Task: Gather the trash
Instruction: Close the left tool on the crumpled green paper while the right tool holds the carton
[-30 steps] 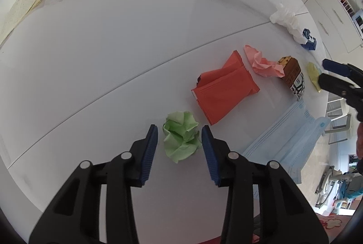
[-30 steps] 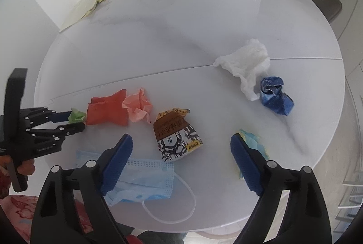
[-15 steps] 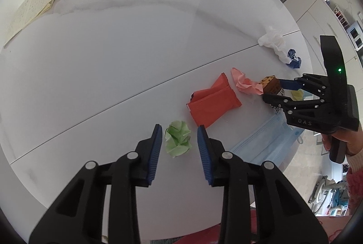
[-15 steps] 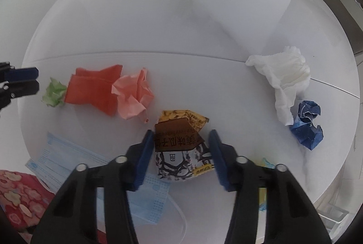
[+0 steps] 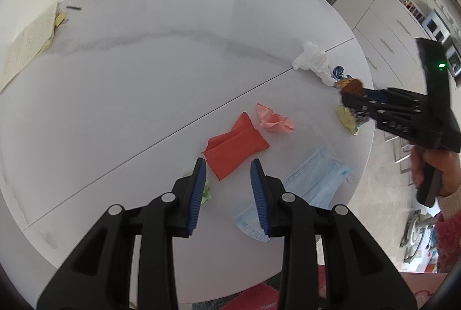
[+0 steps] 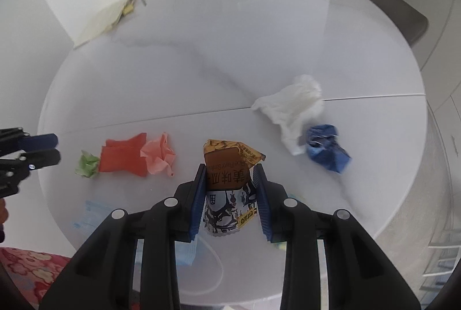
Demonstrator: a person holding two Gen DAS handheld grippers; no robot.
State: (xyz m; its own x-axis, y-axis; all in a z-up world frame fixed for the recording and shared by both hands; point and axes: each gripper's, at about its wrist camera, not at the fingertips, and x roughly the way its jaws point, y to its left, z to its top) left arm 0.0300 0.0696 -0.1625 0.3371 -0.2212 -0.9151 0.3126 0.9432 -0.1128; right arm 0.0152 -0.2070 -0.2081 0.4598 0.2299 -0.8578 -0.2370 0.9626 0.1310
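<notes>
Right claw (image 6: 230, 189): its jaws have just been closing and are now clamped on the snack wrapper (image 6: 227, 183), which sits between the blue pads and, judged from the left wrist view, is raised clear of the worktop (image 6: 201, 65).

Left claw (image 5: 227, 191): jaws stand partly apart with nothing between them. The green paper ball (image 5: 206, 191) lies on the worktop at the claw's 9 o'clock, half hidden behind the left pad, not gripped.

Items remaining on the worktop, near to far from the left claw:
- face mask (image 5: 311, 183), at 3 o'clock, near the edge.
- red folded paper (image 5: 233, 148), at 12 o'clock.
- pink crumpled paper (image 5: 273, 119), at 1 o'clock, just beyond the red paper.
- yellow scrap (image 5: 347, 118), at 2 o'clock, near the edge.
- white tissue (image 5: 314, 62) and blue crumpled paper (image 6: 327, 147), farthest, touching each other.

Progress assessment: early stage. One item is in hand; seven remain. No bin is visible in either view.
</notes>
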